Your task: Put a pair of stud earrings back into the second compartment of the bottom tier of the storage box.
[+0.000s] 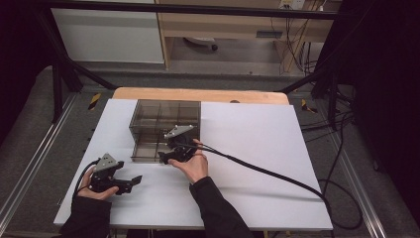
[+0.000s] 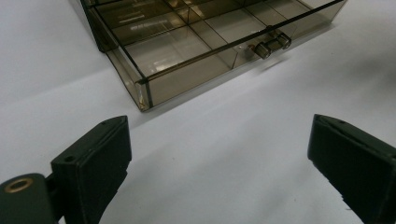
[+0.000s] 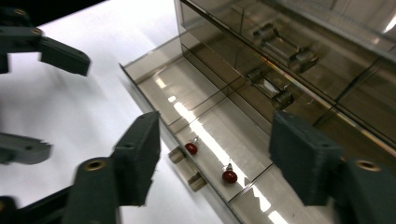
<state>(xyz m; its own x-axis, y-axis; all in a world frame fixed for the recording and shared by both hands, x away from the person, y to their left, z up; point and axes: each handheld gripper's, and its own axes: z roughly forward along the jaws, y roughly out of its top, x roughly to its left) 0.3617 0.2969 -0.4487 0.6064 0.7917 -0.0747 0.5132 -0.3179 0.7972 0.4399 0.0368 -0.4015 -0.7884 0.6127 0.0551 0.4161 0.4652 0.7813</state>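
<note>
Red earrings point(image 3: 229, 176) lay in open drawer point(image 3: 205, 116), part-hidden by glare; right tongs point(image 3: 219, 158) gaped empty above; left tongs point(image 2: 219, 158) wide, empty, at 7 o'clock on counter point(image 1: 257, 134).

No readable text

No lettering, label, brand, number or sign can be read on the smoky drawer box point(image 1: 165, 130), the white bench point(image 1: 257, 148) or either gripper; the distant shelf tag is too blurred.
</note>
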